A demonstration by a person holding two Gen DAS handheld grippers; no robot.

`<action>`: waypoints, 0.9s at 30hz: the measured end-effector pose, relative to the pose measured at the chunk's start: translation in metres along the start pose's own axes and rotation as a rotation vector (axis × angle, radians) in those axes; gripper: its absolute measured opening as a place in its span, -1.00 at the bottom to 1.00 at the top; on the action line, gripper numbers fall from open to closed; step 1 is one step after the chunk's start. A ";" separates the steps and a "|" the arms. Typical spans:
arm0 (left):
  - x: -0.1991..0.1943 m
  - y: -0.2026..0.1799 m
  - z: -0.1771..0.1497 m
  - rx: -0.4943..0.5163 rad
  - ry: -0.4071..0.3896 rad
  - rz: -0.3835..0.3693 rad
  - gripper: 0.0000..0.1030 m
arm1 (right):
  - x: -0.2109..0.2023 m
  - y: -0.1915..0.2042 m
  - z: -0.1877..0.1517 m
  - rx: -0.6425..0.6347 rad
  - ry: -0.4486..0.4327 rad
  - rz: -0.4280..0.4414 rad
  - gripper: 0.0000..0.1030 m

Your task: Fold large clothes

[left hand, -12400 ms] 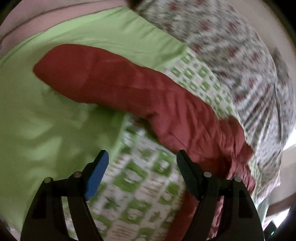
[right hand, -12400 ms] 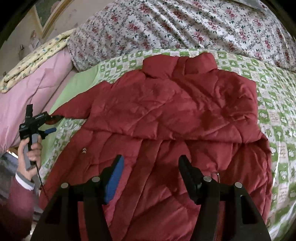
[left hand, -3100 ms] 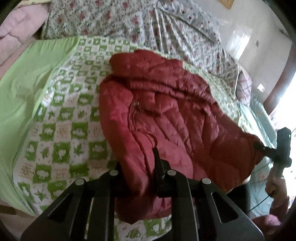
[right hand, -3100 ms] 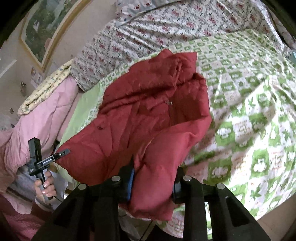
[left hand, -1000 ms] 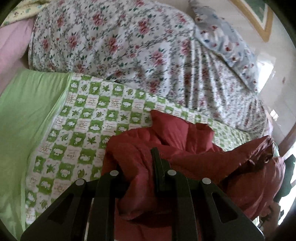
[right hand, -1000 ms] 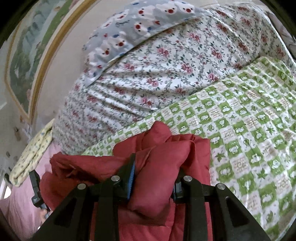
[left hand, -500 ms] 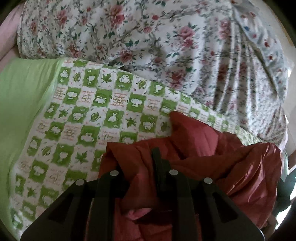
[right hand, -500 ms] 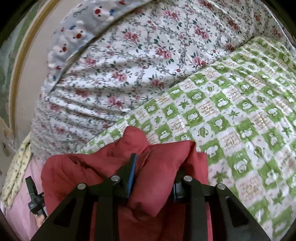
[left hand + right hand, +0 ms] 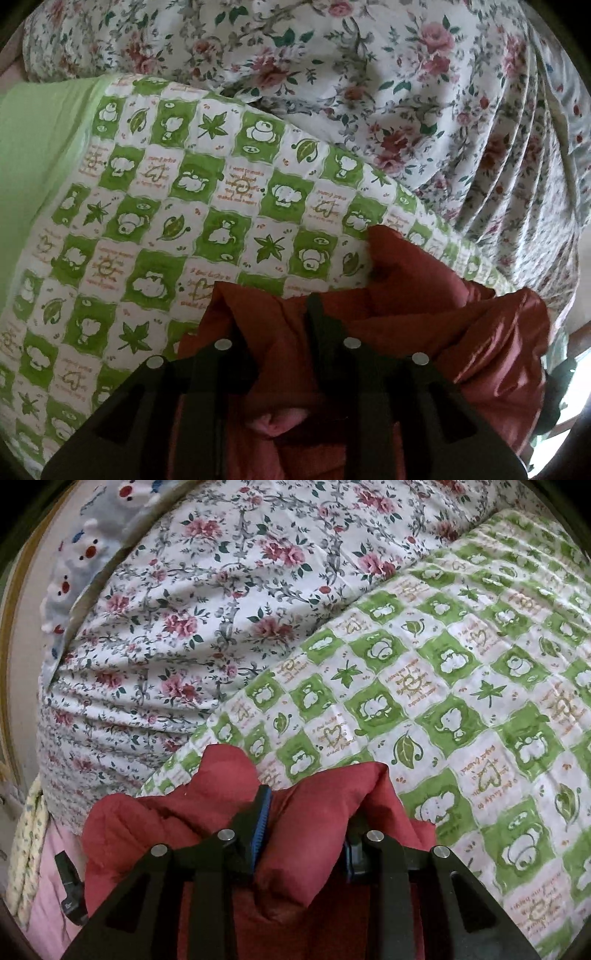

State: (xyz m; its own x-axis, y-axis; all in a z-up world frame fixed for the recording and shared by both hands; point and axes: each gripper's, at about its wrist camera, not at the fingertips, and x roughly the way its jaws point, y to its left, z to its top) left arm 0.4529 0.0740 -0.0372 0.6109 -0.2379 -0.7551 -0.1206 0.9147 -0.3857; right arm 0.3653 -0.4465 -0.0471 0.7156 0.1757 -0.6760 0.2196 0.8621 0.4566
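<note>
A red quilted puffer jacket (image 9: 424, 306) lies bunched on the bed, folded over toward its collar end. My left gripper (image 9: 275, 325) is shut on a thick fold of the jacket at the bottom of the left wrist view. My right gripper (image 9: 306, 812) is shut on another fold of the jacket (image 9: 317, 834), red fabric bulging between the blue-padded fingers (image 9: 260, 823). Both hold the jacket's edge low over the green checked sheet, near the floral quilt. The jacket's lower part is hidden beneath the grippers.
A green-and-white checked sheet (image 9: 166, 206) covers the bed; it also shows in the right wrist view (image 9: 461, 701). A rolled floral quilt (image 9: 369, 74) lies along the far side (image 9: 192, 609). A plain green sheet (image 9: 33, 140) is at left. A pink blanket (image 9: 48, 886) lies far left.
Both grippers have carried the held jacket edge forward and down toward the collar end and the floral quilt. The checked sheet looks closer. Both grips stay shut.
</note>
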 end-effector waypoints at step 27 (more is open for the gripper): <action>-0.102 -0.100 -0.137 0.494 -0.147 -0.049 0.08 | -0.012 0.019 0.001 -0.082 -0.028 -0.042 -0.03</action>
State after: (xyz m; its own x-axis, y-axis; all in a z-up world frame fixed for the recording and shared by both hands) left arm 0.2955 -0.0374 0.0062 0.7140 -0.2689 -0.6465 0.2733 0.9571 -0.0963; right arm 0.3610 -0.4324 -0.0297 0.7251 0.1265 -0.6769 0.1959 0.9045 0.3789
